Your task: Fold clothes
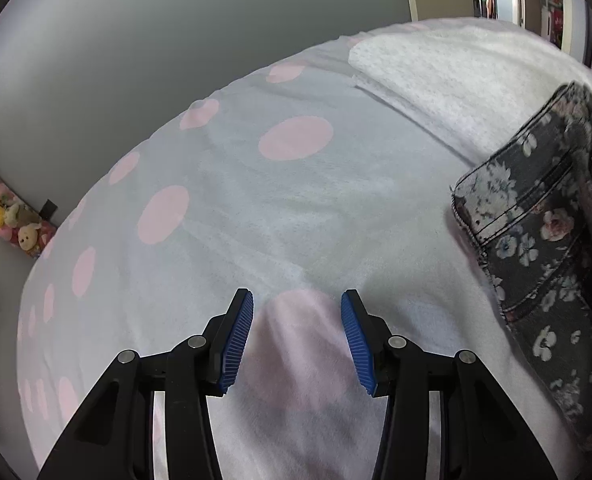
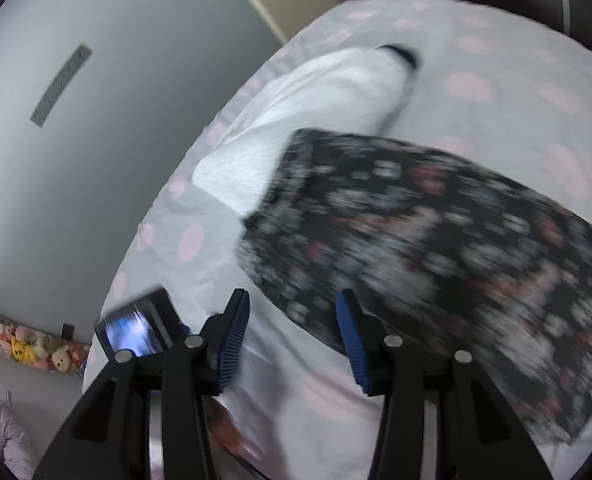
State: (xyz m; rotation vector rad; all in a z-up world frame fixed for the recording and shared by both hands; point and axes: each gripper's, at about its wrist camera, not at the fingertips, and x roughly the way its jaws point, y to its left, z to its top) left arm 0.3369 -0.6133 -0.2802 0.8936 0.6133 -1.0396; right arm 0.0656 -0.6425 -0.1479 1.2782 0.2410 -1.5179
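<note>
The left gripper (image 1: pixel 297 300) and right gripper (image 2: pixel 293 300) both hang empty with jaws apart over the polka-dot bedspread (image 1: pixel 224 184), probably approaching the dark floral garment (image 2: pixel 436 232) lying flat beside the white folded garment (image 2: pixel 316 112).

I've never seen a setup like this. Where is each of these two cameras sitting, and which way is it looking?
Left wrist view: sits on the left gripper, looks forward and down across the dotted bed cover; its own open fingers show, with the floral garment at right.
Right wrist view: sits on the right gripper, looks down on the floral garment; its open fingers show, plus the left gripper's device.
Shared: bed cover, floral garment, white garment, grey wall.
</note>
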